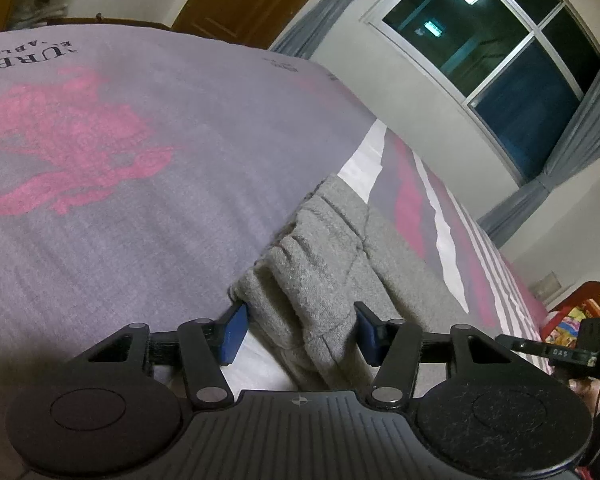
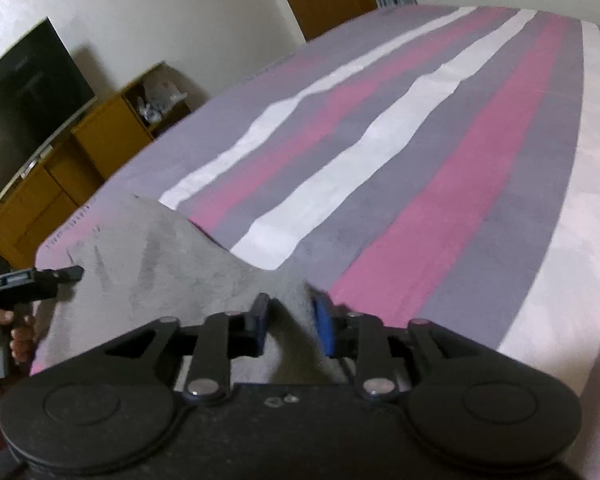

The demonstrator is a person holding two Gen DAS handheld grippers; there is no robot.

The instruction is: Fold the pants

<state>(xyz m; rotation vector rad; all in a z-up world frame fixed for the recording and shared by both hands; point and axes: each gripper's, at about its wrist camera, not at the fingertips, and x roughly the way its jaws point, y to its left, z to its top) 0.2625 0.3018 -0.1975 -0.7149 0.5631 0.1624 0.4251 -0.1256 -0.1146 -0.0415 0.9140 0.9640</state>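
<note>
The grey pants lie on the bed, bunched into ridges at the near end. My left gripper holds that bunch, which fills the gap between its blue pads. In the right wrist view the pants spread flat to the left, and one raised corner is pinched between the pads of my right gripper. The left gripper shows there at the pants' left edge, held by a hand. The right gripper appears at the far right of the left wrist view.
The bedspread has pink, grey and white stripes and a pink print on one side. Beyond the bed are a wooden door, a dark window with grey curtains, a television and a wooden cabinet.
</note>
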